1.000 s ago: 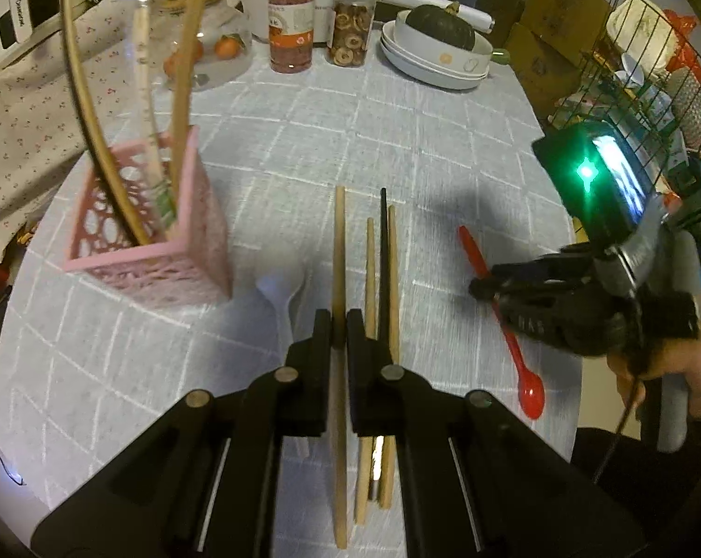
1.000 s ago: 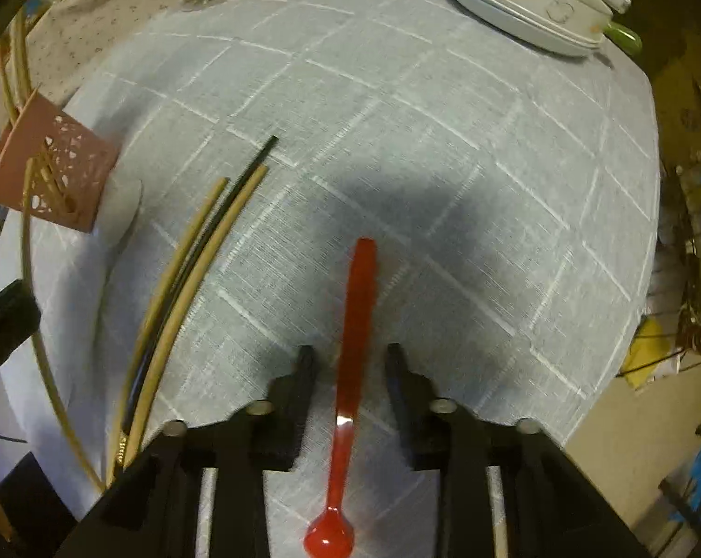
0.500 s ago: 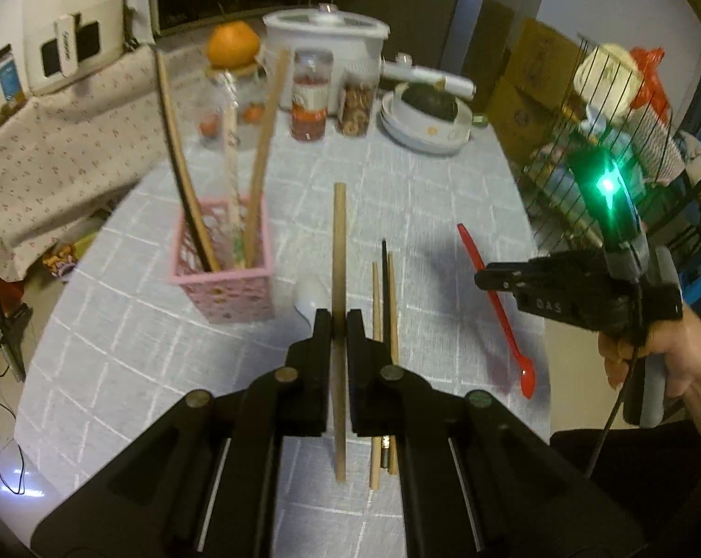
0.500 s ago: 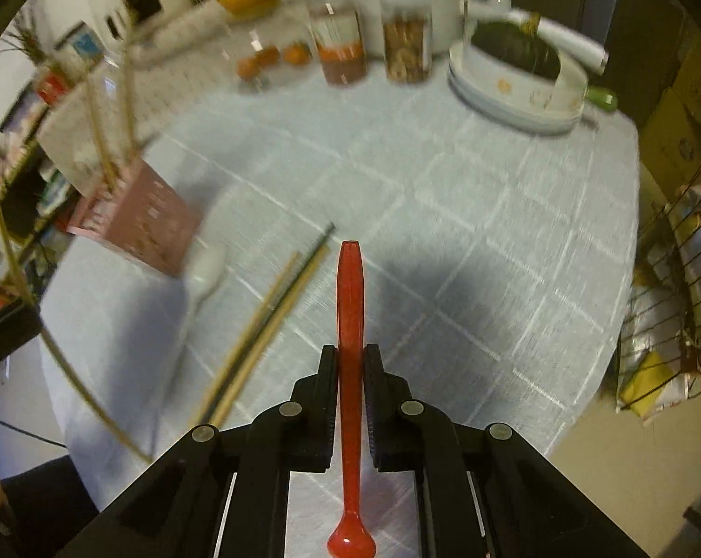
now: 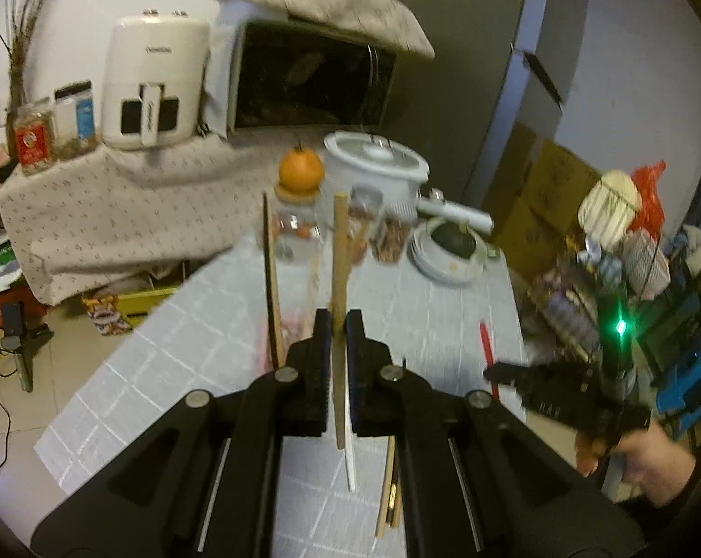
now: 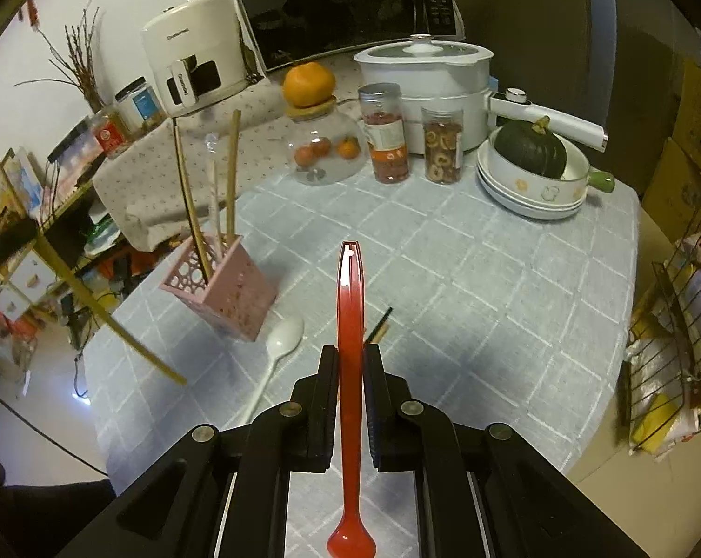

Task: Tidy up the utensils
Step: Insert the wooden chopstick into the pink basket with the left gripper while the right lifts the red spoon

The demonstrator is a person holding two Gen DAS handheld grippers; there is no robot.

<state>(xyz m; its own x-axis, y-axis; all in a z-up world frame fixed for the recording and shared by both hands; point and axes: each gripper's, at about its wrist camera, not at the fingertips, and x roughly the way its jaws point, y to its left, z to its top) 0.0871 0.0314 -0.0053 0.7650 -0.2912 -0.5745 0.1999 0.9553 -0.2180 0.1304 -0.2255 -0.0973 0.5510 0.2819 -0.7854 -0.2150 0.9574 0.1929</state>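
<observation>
Red plastic spoon [image 6: 349,358], bowl end nearest the camera, raised above the table. Wooden chopstick [image 5: 338,297], also lifted. Pink perforated holder [image 6: 224,290] with three upright sticks. White spoon [image 6: 276,358] and loose chopsticks [image 5: 390,493] lying flat.

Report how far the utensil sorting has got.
Done: three long sticks already stand in the pink holder. In hand: the left gripper is shut on a wooden chopstick, and the right gripper on the red spoon, both lifted off the table. Left: the white spoon and the remaining chopsticks on the cloth.
</observation>
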